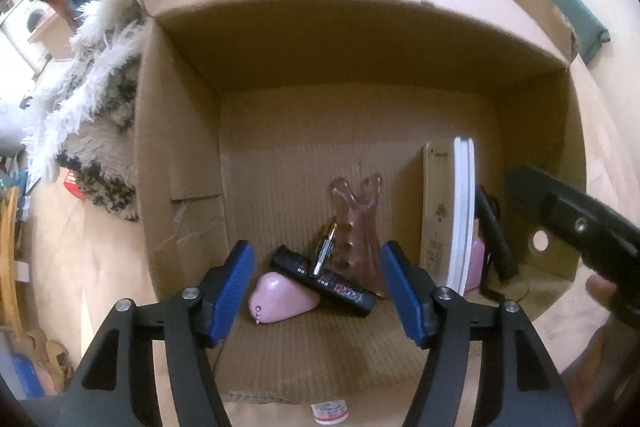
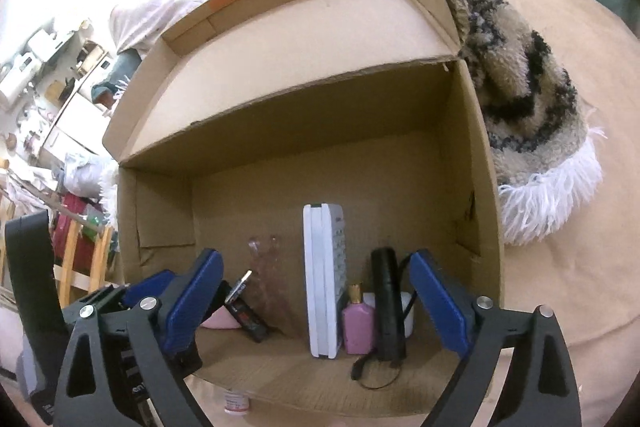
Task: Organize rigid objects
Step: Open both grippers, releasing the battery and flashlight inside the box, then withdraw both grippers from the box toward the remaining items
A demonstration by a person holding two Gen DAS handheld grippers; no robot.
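Care is what you need now, because both your left tool (image 1: 318, 291) and right tool (image 2: 316, 301) are apart and empty over the box (image 1: 180, 131), and a bump could knock over the white case (image 2: 322, 283) standing inside.

The left gripper (image 1: 318, 293), black-armed with blue ribbed pads, points steeply downward, its jaws parted about halfway with nothing pressed between the pads. The right gripper (image 2: 316, 305), of the same black and blue build, also tilts downward, and its jaws stand spread wide, gripping nothing. In the left wrist view the right gripper's black body reaches in from the right edge, with part of a person's hand (image 1: 600, 291) holding it from below.
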